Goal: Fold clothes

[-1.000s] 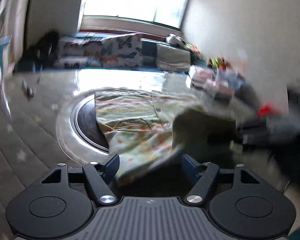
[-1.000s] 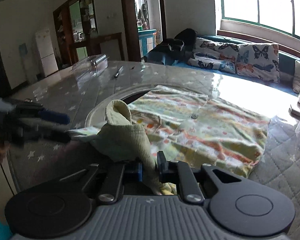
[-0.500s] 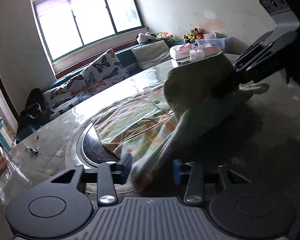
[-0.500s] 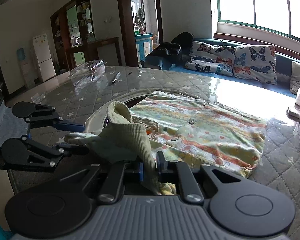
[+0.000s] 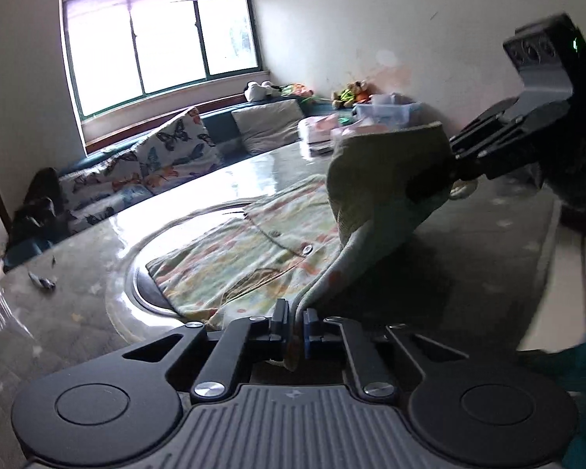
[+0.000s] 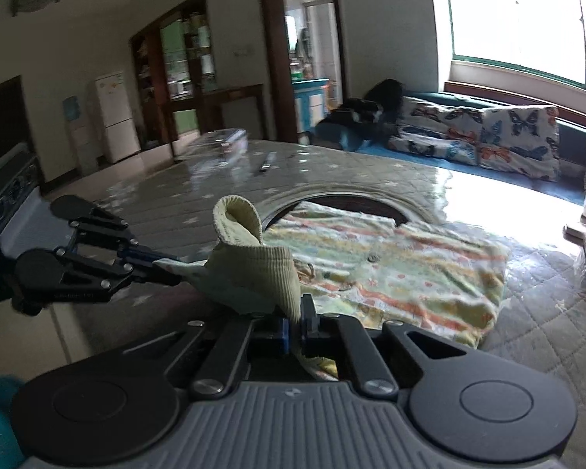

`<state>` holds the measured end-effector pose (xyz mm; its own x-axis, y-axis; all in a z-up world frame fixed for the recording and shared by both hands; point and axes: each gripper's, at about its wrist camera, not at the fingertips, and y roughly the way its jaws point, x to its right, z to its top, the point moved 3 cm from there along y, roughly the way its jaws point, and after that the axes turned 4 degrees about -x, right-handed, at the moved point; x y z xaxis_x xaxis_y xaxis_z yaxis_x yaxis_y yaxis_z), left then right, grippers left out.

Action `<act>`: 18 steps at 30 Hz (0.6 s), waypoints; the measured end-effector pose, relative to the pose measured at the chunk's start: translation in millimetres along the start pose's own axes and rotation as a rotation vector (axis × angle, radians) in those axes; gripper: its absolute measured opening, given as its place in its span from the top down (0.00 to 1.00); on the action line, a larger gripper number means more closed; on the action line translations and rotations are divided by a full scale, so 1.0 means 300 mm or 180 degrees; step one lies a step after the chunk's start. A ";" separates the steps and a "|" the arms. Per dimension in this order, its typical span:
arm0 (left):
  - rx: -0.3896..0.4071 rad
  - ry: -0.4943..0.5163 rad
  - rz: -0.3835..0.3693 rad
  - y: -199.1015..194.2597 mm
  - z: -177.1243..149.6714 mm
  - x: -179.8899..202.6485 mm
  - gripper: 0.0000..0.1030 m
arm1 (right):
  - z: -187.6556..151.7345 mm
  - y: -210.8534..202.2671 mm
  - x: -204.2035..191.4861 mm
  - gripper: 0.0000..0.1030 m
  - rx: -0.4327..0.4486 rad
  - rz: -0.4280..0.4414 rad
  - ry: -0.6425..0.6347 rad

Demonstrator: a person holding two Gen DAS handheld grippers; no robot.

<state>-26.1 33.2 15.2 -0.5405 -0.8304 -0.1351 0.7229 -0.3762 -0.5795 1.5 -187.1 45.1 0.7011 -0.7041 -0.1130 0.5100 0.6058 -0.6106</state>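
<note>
Daylight from a wide window (image 5: 160, 39) falls across a quilted grey table cover (image 6: 547, 324) sewn with small pale stars, which spreads over a large round table with a dark inset ring (image 5: 148, 293). Behind it runs a bench with butterfly-print cushions (image 6: 480, 136), and a white fridge (image 6: 115, 121) stands in the far room beside a dark wooden cabinet (image 6: 175, 66). No readable writing shows anywhere; embossed lettering on the left gripper's linkage is too small to make out.

A child's button-front shirt (image 6: 390, 273), pale green with orange and yellow bands, lies mostly flat on the table, partly over the inset ring. Its near sleeve, ending in a ribbed pale-yellow cuff (image 6: 261, 269), is lifted off the surface and stretched between the two tools.

The left gripper (image 5: 296, 326) points forward and slightly down over the table edge, its blue-padded jaws drawn narrow and pinching the sleeve's lower edge. The right gripper (image 6: 295, 328) is likewise nearly closed, clamping the cuff, which stands up in a curled loop in front of it. Each gripper appears in the other's view: the right one (image 5: 455, 166) comes in from the upper right, tilted downward into the fabric, and the left one (image 6: 158, 264) reaches in horizontally from the left.
</note>
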 end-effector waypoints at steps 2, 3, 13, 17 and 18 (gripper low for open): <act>0.0014 -0.0081 -0.0098 -0.062 -0.005 0.022 0.92 | -0.008 -0.052 -0.036 0.96 -0.0027 0.0063 -0.0073; 0.0027 -0.0097 -0.0095 -0.080 -0.005 0.029 0.92 | -0.008 -0.074 -0.054 0.96 -0.0035 0.0089 -0.0131; 0.0124 -0.0543 -0.0040 -0.031 0.087 -0.079 0.92 | 0.197 0.011 0.016 0.96 -0.0002 -0.0082 -0.0367; 0.0087 -0.0705 -0.0040 0.074 0.164 -0.175 0.92 | 0.300 0.121 0.097 0.96 -0.0069 -0.0216 -0.0408; 0.0034 -0.0748 -0.0031 0.103 0.164 -0.193 0.92 | 0.321 0.157 0.124 0.96 -0.0112 -0.0231 -0.0394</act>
<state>48.8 49.3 44.6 -0.4333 -0.8991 0.0620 0.7234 -0.3880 -0.5710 99.5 -149.0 87.6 0.7202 -0.6932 0.0287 0.5454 0.5401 -0.6410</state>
